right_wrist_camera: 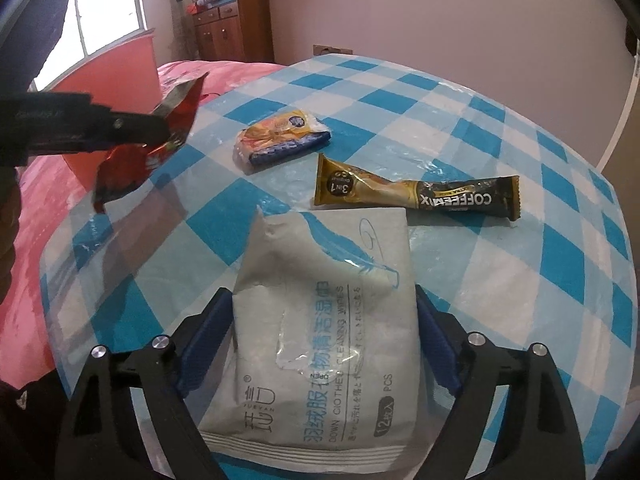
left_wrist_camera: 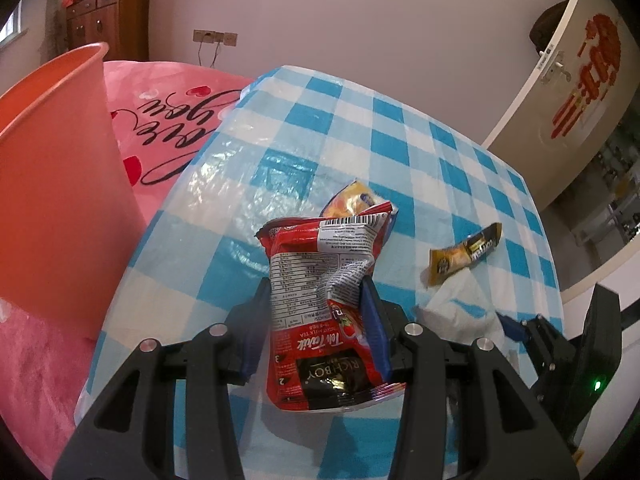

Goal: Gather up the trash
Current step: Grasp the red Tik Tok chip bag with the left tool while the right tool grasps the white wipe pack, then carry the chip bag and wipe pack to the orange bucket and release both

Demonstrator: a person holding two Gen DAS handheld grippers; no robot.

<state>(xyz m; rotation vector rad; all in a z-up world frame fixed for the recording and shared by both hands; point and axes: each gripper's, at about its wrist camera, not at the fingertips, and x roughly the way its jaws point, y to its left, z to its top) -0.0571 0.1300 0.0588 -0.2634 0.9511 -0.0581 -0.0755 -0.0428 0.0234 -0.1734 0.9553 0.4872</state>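
Note:
My left gripper [left_wrist_camera: 316,292] is shut on a red milk tea packet [left_wrist_camera: 320,304] and holds it above the blue checked table [left_wrist_camera: 420,152]; the packet also shows in the right wrist view [right_wrist_camera: 152,148]. My right gripper [right_wrist_camera: 324,300] is shut on a white wipes pack [right_wrist_camera: 324,320], which also shows in the left wrist view [left_wrist_camera: 460,312]. A gold and black coffee sachet [right_wrist_camera: 416,194] and a yellow snack wrapper [right_wrist_camera: 280,136] lie on the table beyond it. An orange bin [left_wrist_camera: 52,184] stands to the left.
A pink blanket [left_wrist_camera: 168,112] covers the bed left of the table. A wooden cabinet [right_wrist_camera: 232,28] stands by the far wall. A white door [left_wrist_camera: 560,80] is at the right.

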